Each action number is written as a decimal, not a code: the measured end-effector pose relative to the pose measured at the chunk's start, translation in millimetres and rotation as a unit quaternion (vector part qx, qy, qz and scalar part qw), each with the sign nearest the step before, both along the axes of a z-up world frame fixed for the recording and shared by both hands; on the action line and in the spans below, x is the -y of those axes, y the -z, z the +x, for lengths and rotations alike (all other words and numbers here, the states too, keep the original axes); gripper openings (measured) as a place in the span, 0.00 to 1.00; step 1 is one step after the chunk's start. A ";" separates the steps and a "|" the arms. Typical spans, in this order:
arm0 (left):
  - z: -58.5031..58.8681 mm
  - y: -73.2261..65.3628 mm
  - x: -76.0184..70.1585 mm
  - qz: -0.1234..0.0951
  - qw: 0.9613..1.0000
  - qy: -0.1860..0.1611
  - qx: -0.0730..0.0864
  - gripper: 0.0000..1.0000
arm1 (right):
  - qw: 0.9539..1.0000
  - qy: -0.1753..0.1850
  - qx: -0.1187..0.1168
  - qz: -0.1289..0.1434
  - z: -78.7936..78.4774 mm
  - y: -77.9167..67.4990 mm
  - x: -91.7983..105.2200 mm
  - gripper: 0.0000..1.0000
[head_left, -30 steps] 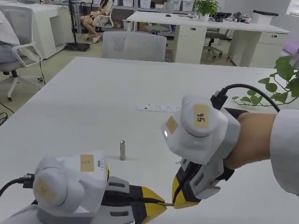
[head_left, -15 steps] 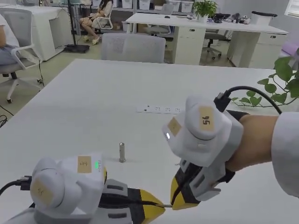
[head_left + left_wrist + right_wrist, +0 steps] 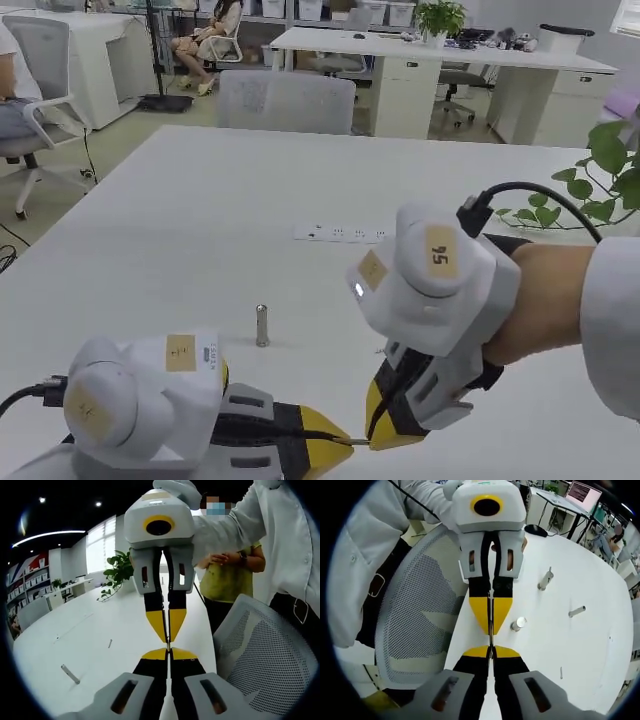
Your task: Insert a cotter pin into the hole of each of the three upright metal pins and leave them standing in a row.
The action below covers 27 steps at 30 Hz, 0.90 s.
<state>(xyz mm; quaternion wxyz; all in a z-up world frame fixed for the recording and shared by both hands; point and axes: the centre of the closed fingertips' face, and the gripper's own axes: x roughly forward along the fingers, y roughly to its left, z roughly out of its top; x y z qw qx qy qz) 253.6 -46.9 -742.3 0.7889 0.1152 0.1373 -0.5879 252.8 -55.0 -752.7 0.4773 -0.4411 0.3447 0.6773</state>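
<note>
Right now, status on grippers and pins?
Left gripper and right gripper shut, tip to tip on one cotter pin. One metal pin upright, looks bare; a second pin lying flat. Power strip behind it, not in the way.

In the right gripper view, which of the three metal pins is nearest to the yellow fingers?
The pin seen end-on, its round top showing, just right of the fingers; the other two are farther out on the table.
</note>
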 end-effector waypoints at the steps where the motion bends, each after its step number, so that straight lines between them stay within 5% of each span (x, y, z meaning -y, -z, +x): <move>1: -0.1 0.0 0.0 0.000 1.000 0.000 -0.001 0.00 | 1.000 -0.001 0.000 0.001 -0.1 -0.1 -0.1 0.04; 27: 2.1 -0.6 -7.6 -0.010 1.000 -0.008 -0.028 0.00 | 0.999 0.008 0.007 0.031 0.5 -1.7 9.1 0.12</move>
